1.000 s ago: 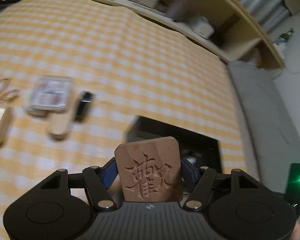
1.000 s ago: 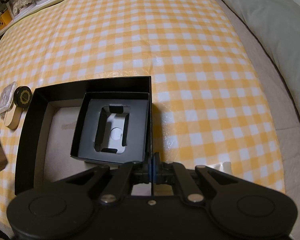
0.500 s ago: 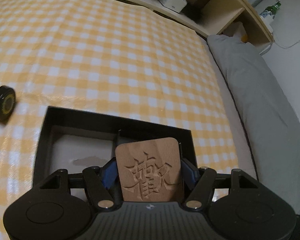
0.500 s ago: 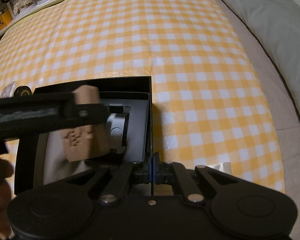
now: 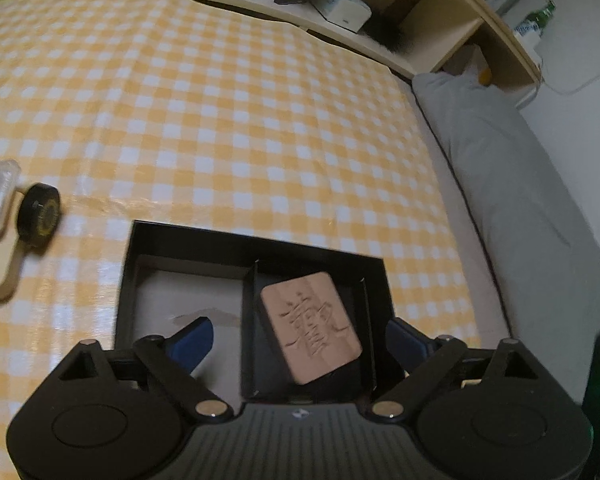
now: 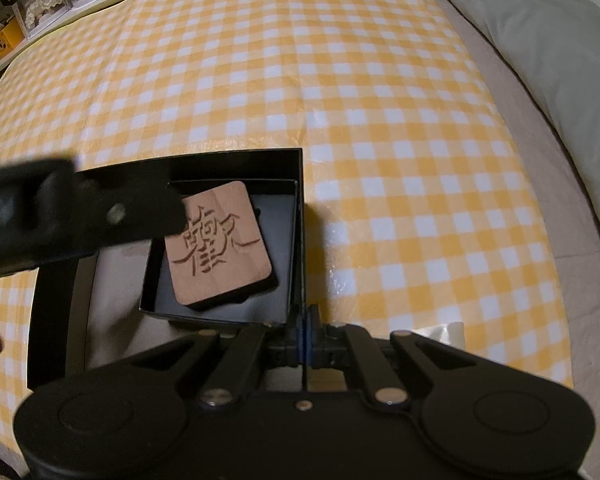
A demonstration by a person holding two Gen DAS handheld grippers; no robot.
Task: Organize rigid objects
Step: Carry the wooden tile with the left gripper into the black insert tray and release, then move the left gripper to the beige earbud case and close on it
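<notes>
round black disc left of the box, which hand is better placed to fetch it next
Left, probably. The left gripper has its jaws opening, clear of the wooden tile, and the black disc lies on its side. The right gripper is shut on the box wall.

Wooden tile [image 5: 310,326] in black box [image 5: 204,248] — jaws opening, clear

Home bedroom, grey pillow [image 5: 512,184], cluttered wooden shelf [image 5: 432,12]

dim warm light, fisheye-bent edges, slight blur.
</notes>
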